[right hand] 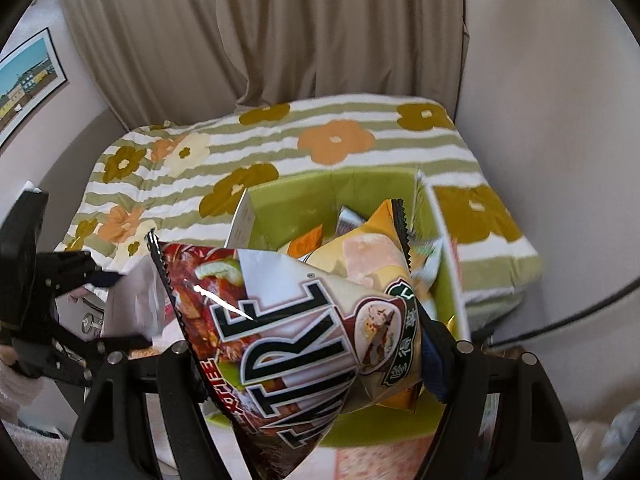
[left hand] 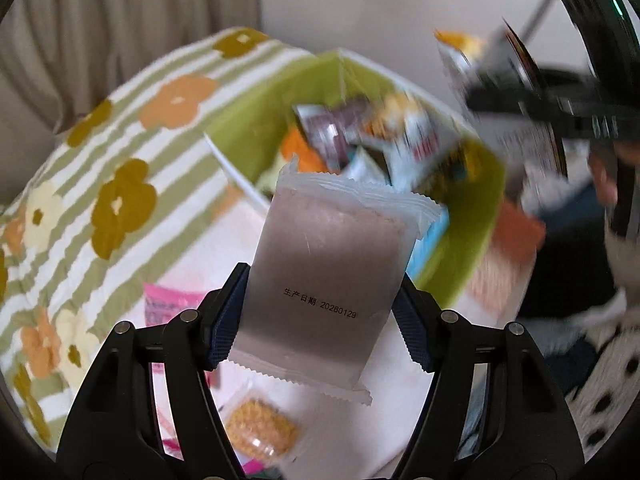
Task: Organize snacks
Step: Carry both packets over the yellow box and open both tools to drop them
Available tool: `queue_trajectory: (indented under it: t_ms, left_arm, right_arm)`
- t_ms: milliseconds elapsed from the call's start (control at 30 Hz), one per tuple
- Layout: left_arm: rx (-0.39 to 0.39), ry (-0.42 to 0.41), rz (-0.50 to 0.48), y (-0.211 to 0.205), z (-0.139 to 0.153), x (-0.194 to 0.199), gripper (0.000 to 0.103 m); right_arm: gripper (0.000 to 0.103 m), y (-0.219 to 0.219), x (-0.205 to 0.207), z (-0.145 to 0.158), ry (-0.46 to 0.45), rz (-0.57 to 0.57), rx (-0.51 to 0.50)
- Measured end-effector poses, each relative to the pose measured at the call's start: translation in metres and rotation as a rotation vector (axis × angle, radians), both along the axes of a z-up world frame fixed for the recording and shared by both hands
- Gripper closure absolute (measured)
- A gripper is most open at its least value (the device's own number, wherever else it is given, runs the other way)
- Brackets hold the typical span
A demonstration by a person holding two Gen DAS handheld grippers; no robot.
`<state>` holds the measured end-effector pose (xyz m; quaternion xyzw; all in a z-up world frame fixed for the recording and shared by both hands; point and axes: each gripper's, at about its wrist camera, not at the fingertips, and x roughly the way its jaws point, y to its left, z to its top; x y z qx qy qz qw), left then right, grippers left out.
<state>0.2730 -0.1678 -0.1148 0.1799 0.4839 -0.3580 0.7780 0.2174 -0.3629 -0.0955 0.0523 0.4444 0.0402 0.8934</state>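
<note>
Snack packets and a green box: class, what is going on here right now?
A person is sorting snacks with a handheld gripper in each hand. The left gripper is shut on a frosted wafer packet, held up near the green box, which already holds several packets. The right gripper is shut on a large printed snack bag above the same box. A yellow biscuit pack lies loose on the bed.

Lime-green box (right hand: pixel 304 196), white outside; bedcover (right hand: pixel 360 136) striped white and sage with orange, mustard and cream flowers; frosted greyish-mauve packet (left hand: pixel 324 264) printed black; red-brown and cream snack bag (right hand: pixel 288 320) lettered black; beige curtain (right hand: pixel 280 28).
</note>
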Motion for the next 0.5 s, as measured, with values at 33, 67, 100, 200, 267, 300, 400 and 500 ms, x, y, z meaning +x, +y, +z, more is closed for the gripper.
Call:
queue_trajectory:
  t_ms: [33, 67, 100, 200, 267, 300, 400, 500]
  left_arm:
    - [-0.005, -0.007, 0.034, -0.007, 0.003, 0.008, 0.038]
    - [-0.01, -0.012, 0.058, -0.015, 0.002, 0.014, 0.038]
    - [-0.023, -0.017, 0.102, -0.024, 0.002, 0.025, 0.038]
    - [-0.063, -0.005, 0.19, -0.049, -0.003, 0.05, 0.038]
    - [-0.079, 0.011, 0.236, -0.061, -0.009, 0.063, 0.038]
    - [-0.089, 0.021, 0.262, -0.067, -0.013, 0.07, 0.038]
    - [-0.081, 0.061, 0.313, -0.091, -0.028, 0.093, 0.037]
    - [-0.042, 0.111, 0.333, -0.108, -0.049, 0.11, 0.037]
  right_arm:
    - [0.03, -0.006, 0.003, 0.002, -0.011, 0.009, -0.004]
    - [0.03, -0.01, 0.006, 0.004, -0.017, 0.016, -0.007]
    - [0.03, -0.017, 0.01, 0.005, -0.026, 0.027, -0.008]
    - [0.03, -0.028, 0.022, 0.006, -0.031, 0.059, 0.003]
    - [0.03, -0.036, 0.032, 0.003, -0.027, 0.077, 0.009]
    - [0.03, -0.039, 0.037, 0.002, -0.023, 0.084, 0.014]
    - [0.03, -0.046, 0.051, -0.006, -0.004, 0.097, 0.036]
    - [0.03, -0.05, 0.06, -0.014, 0.015, 0.098, 0.051]
